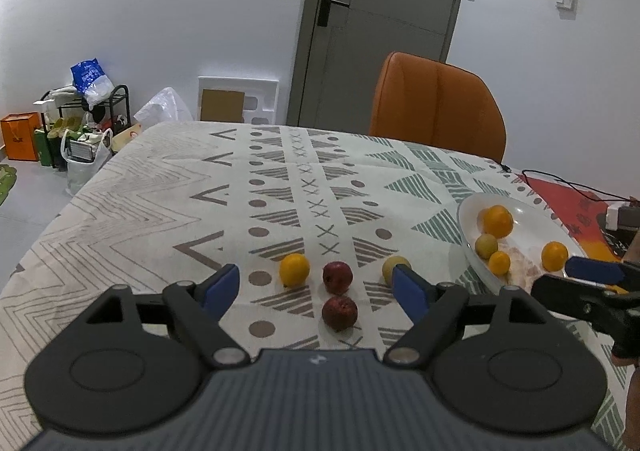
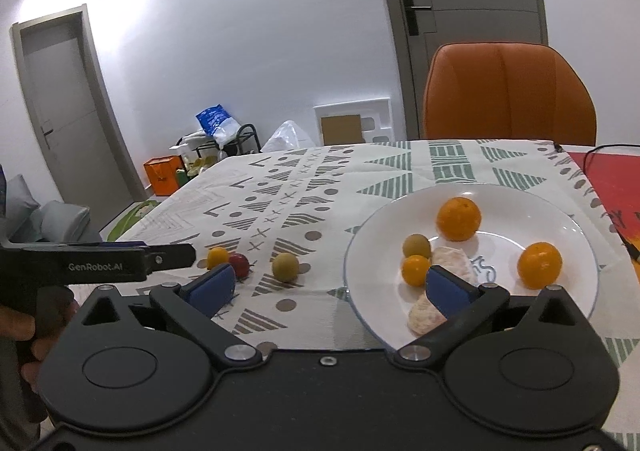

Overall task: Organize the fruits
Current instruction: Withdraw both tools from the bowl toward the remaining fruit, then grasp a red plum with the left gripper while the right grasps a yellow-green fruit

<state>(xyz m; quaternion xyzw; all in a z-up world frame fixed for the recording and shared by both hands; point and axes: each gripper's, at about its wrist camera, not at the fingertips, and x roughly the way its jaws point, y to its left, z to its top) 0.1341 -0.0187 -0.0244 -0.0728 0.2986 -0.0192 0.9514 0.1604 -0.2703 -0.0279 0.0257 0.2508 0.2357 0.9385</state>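
Gathering loose fruit: left tool (image 1: pixel 316 289), jaws apart and empty, faces the near dark-red round fruit (image 1: pixel 339 313) on the patterned tabletop (image 1: pixel 160 187), needing a close-and-carry right to the white plate (image 2: pixel 372 251), where the right tool (image 2: pixel 332 287) gapes empty.

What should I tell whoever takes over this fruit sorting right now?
Left gripper: open, empty, over the loose fruit.
Right gripper: open, empty, at the plate's near rim.
On the plate: two oranges, one small orange fruit, one greenish fruit, plus pale peeled pieces.
On the tablecloth: a yellow-orange fruit, two dark red fruits, and a greenish fruit.
Done: four whole fruits are plated.
Left: likely moving the four loose fruits across; the near red one looks easiest.
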